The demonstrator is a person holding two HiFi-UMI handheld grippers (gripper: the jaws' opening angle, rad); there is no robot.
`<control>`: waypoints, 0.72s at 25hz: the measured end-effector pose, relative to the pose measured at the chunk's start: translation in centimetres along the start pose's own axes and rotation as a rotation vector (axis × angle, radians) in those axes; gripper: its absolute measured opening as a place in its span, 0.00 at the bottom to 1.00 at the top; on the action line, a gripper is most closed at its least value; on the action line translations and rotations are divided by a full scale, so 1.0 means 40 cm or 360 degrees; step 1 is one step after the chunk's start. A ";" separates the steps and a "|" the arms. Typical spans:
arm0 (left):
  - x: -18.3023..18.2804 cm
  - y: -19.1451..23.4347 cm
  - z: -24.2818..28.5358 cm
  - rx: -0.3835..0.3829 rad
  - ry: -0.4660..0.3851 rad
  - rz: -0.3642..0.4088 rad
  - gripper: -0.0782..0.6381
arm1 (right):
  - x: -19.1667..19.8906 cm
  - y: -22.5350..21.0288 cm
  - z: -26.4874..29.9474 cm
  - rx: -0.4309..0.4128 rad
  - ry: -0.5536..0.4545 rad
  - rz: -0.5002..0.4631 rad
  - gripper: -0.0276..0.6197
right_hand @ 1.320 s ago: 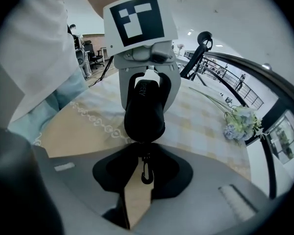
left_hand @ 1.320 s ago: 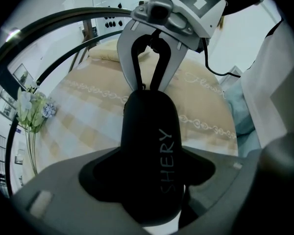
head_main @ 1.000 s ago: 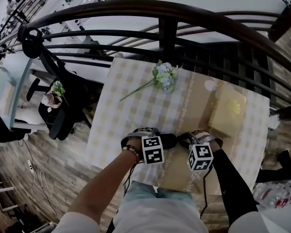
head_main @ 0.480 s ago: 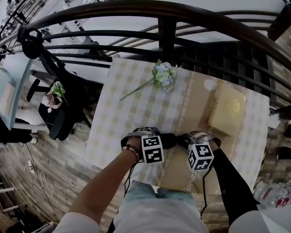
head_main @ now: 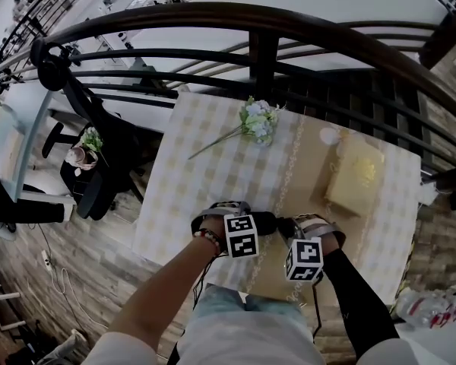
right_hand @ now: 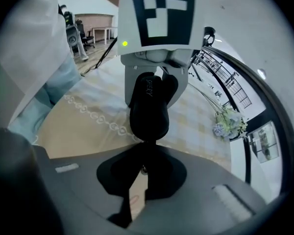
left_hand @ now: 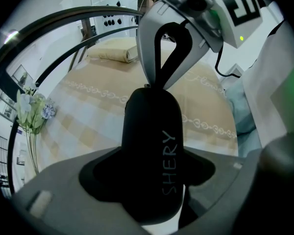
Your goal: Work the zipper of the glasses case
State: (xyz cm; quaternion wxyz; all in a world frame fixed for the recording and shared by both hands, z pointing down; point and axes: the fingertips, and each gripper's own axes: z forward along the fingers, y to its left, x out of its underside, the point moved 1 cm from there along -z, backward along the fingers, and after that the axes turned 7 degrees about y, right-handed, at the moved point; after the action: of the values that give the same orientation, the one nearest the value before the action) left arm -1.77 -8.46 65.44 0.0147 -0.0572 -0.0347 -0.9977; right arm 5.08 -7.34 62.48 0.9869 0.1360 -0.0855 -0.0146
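Observation:
A black glasses case with pale lettering lies near the table's front edge between my two grippers. My left gripper is shut on one end of the case, which fills its jaws in the left gripper view. The right gripper meets the case's other end. Its jaws have just been closing and now stand shut, with the small zipper pull pinched between them. In the right gripper view the left gripper shows beyond the case.
The table wears a checked cloth with a beige runner. A sprig of flowers lies at the back, and a yellow box at the right. A dark curved railing runs behind the table. The person's lap is at the near edge.
The right gripper's marker cube has shifted a little left and down in the head view, toward the case. The left gripper and the case have stayed put.

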 end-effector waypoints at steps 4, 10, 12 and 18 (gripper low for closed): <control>0.001 0.000 -0.001 0.0003 0.0003 -0.0013 0.58 | -0.005 0.035 0.005 0.0178 0.0177 0.0035 0.09; 0.001 0.000 -0.004 0.0010 -0.0016 -0.0024 0.58 | -0.011 0.039 -0.005 0.0125 0.0046 0.0386 0.09; 0.001 -0.001 -0.005 0.0005 -0.0037 -0.0007 0.58 | -0.008 0.039 -0.004 0.0096 0.0004 0.0465 0.09; 0.007 -0.028 -0.028 -0.0042 -0.0096 0.0138 0.61 | 0.002 0.043 -0.002 0.0055 -0.0038 0.0583 0.09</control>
State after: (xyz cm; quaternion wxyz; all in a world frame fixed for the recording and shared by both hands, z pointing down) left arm -2.21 -7.44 64.30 0.0561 -0.0888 -0.0196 -0.9943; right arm 5.19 -5.65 62.88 0.9695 0.1348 -0.1208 0.1653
